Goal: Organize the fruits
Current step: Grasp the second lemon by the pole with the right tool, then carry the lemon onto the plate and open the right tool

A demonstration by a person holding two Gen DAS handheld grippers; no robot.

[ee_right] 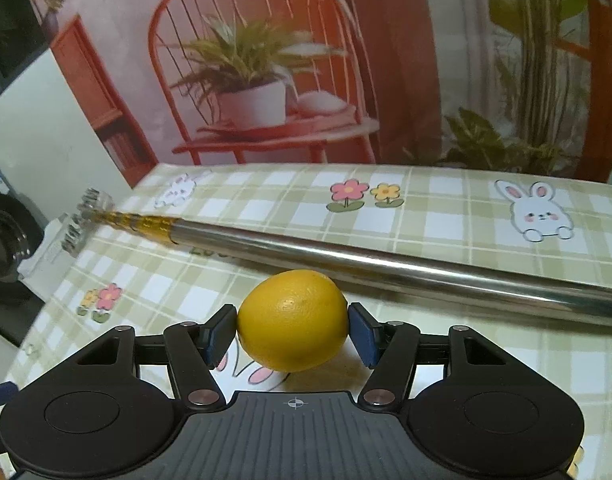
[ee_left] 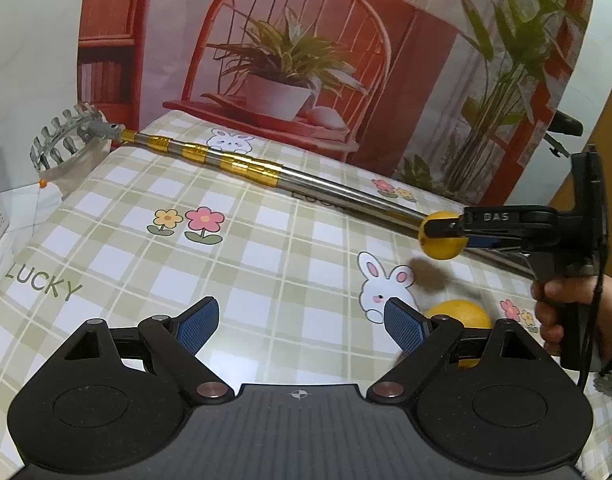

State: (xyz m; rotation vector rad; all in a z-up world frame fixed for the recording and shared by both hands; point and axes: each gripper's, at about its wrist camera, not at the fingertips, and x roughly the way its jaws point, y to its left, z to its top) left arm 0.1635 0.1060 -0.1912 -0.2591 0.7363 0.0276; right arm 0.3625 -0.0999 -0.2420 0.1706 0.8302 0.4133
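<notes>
Right wrist view: right gripper [ee_right: 293, 332] is clamped on a yellow citrus fruit [ee_right: 294, 320], one blue pad [ee_right: 220, 336] pressed to each side of it. The fruit looks like a lemon or a small orange; which one cannot be told. It sits lifted off the checked tablecloth [ee_right: 445, 360], with its shadow on the cloth beneath. Just beyond the fruit a telescopic metal pole [ee_right: 405, 270] lies across the table, steel at the near end, gold-banded sections further left. At its far left end is a toothed picker head [ee_right: 82, 222], close to the table's edge.

Left wrist view: left gripper [ee_left: 296, 326] is spread wide, nothing between its pads, hovering over bare cloth. A second yellow fruit [ee_left: 461, 314] rests on the tablecloth [ee_left: 266, 240] just behind the right-hand finger [ee_left: 403, 326], partly hidden by it, beside a printed rabbit. Further right and higher, the right gripper [ee_left: 445, 228] is seen side-on with the first fruit [ee_left: 443, 246] in its grip, raised above the cloth and overlapping the pole [ee_left: 306, 178] in the picture. A person's hand [ee_left: 557, 312] is wrapped round that gripper's handle. The picker head [ee_left: 64, 140] with a clear bag under it overhangs the table's far left corner. A printed backdrop [ee_left: 286, 60] of a red chair and potted plants stands behind the table.
</notes>
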